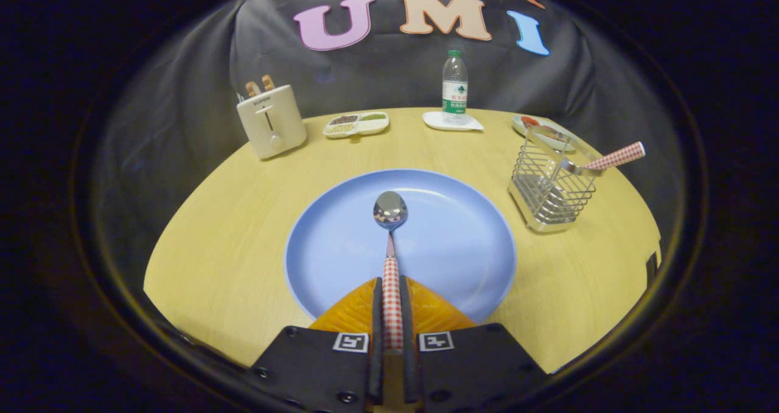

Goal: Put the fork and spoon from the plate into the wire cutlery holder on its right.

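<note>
A spoon (390, 218) with a red-and-white checked handle lies over the blue plate (462, 242), its steel bowl pointing away from me. My gripper (392, 306) is shut on the spoon's handle, both fingers pressed against it. To the right of the plate stands the wire cutlery holder (551, 188). A fork (608, 157) with the same checked handle leans in it, handle sticking out to the right. I cannot tell whether the spoon's bowl touches the plate or hangs just above it.
Along the far side of the round wooden table (231, 236) stand a cream toaster (271, 121), a divided snack dish (356, 124), a water bottle (454, 87) on a white coaster, and a small plate of food (538, 125) behind the holder.
</note>
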`<action>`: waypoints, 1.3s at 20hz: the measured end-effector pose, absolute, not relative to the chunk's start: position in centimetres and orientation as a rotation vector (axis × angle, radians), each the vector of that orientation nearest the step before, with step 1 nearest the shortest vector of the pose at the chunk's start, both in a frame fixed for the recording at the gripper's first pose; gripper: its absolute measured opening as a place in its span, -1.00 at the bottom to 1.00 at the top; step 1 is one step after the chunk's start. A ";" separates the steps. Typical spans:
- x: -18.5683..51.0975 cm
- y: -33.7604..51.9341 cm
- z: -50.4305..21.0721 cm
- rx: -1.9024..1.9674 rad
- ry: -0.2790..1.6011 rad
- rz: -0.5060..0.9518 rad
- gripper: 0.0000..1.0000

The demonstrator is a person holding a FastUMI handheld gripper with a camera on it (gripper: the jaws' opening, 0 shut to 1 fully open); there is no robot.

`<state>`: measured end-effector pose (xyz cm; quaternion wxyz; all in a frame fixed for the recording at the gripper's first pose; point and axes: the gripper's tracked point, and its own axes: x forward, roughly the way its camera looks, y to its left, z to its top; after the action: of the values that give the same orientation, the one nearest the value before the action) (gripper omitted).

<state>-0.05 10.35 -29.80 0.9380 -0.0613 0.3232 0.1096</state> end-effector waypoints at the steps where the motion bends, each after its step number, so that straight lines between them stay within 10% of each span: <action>1: 0.0 10.4 -29.6 -0.132 0.656 0.228 -0.68; 26: 1.1 9.3 -22.0 -0.183 0.612 0.303 -0.94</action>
<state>1.08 9.34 -21.98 0.9382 -0.0896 0.2996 0.1485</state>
